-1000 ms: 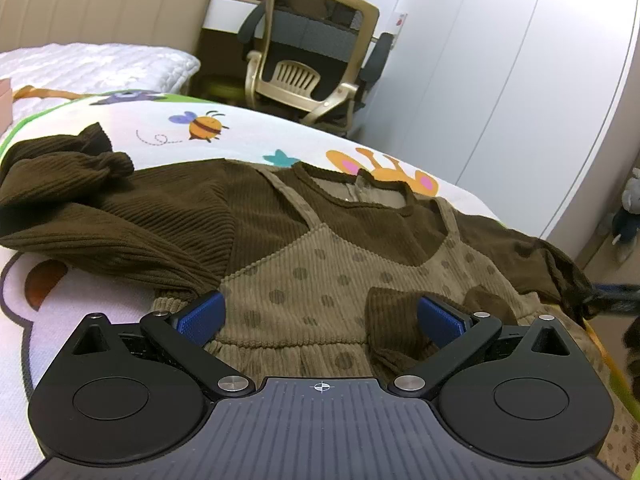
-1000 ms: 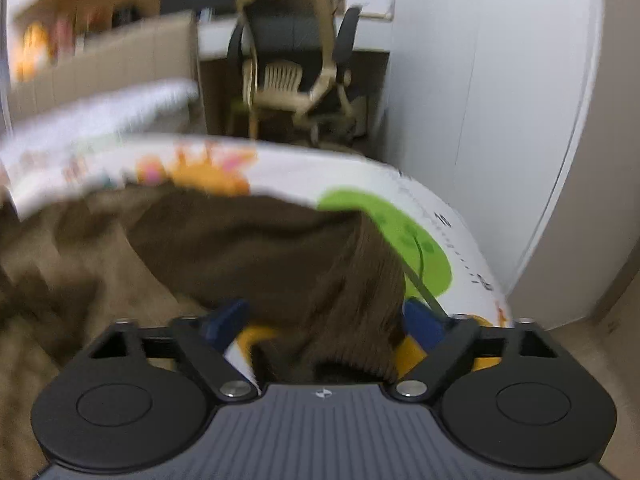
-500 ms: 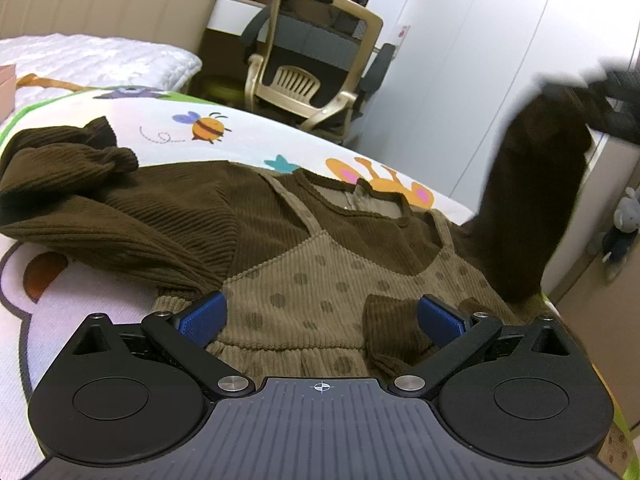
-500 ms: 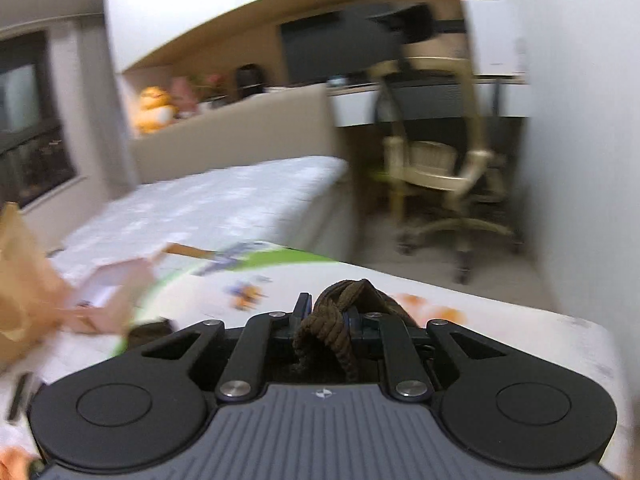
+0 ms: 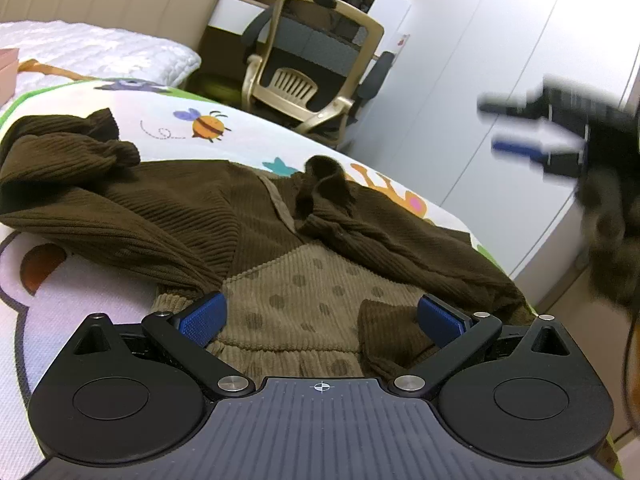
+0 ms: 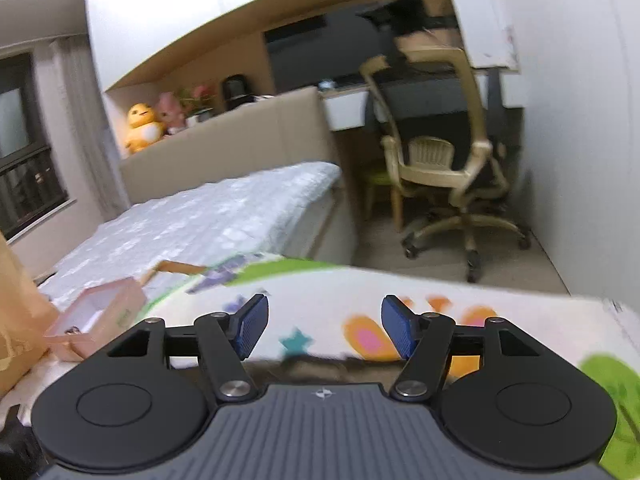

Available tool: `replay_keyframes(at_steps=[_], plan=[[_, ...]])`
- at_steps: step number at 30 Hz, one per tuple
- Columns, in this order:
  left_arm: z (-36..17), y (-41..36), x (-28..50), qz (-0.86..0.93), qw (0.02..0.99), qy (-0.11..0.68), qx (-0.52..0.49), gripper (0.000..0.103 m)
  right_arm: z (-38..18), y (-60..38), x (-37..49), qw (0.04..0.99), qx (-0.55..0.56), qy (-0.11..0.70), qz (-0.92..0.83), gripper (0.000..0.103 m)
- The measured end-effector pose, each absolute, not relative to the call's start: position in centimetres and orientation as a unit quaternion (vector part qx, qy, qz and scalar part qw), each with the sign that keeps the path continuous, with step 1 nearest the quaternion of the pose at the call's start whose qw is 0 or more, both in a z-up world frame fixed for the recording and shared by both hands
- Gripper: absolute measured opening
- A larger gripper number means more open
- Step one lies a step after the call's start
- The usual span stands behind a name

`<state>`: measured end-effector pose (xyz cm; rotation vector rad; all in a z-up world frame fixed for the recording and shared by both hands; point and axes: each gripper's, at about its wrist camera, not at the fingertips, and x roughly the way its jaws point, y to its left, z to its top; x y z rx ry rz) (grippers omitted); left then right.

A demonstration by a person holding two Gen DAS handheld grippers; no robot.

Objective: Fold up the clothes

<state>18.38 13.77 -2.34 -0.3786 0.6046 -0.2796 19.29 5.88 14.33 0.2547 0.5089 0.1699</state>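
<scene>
A brown corduroy dress [image 5: 304,288] with a tan dotted bodice lies flat on a cartoon-print mat [image 5: 160,120]. Its right sleeve [image 5: 360,232] is folded inward across the chest, and the left sleeve [image 5: 80,184] lies bunched out to the left. My left gripper [image 5: 320,312] hovers open over the dress's waist, its pads not pressing on the cloth. My right gripper [image 5: 504,128] is blurred in the air at the upper right; its jaws are opening with nothing between them. In the right wrist view the right gripper [image 6: 324,328] looks across the mat, with a blurred strip of brown cloth [image 6: 312,364] just below its fingers.
A beige office chair [image 5: 316,64] stands beyond the mat's far edge by white wardrobe doors [image 5: 480,60]. A white quilted mattress [image 6: 224,216] lies at the back left, with a pink box [image 6: 96,316] and a brown paper bag [image 6: 16,312] on the left.
The right gripper lifted the right sleeve, swung it over the chest and let it go; it now stands open and empty, higher up. The left gripper stayed in place.
</scene>
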Motion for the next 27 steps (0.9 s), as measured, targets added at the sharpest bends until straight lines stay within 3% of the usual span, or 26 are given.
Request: replay_keyframes(at_steps=[7,13,19,25,27], plan=[[-0.7,12.5,18.6,-0.139,0.920,0.323,-0.172,0.103,4.0,3.1,18.6,0.905,0.207,0.361,0.086,0.064],[2.7,11.1,21.6,-0.126,0.926,0.320,-0.154,0.103,3.4,4.7,16.9,0.930,0.145,0.316,0.116,0.082],[1.4,9.0,27.9,-0.062,0.929,0.343,-0.127,0.100,3.7,4.1,17.3,0.926,0.172,0.310,0.132,0.083],[-1.3,7.0,29.6,-0.044,0.929,0.357,-0.082,0.073,3.7,4.4,17.3,0.927,0.166,0.309,0.133,0.083],[-1.0,6.9,29.3,-0.046,0.934,0.347,-0.066,0.044,3.7,4.4,17.3,0.927,0.169,0.308,0.133,0.083]])
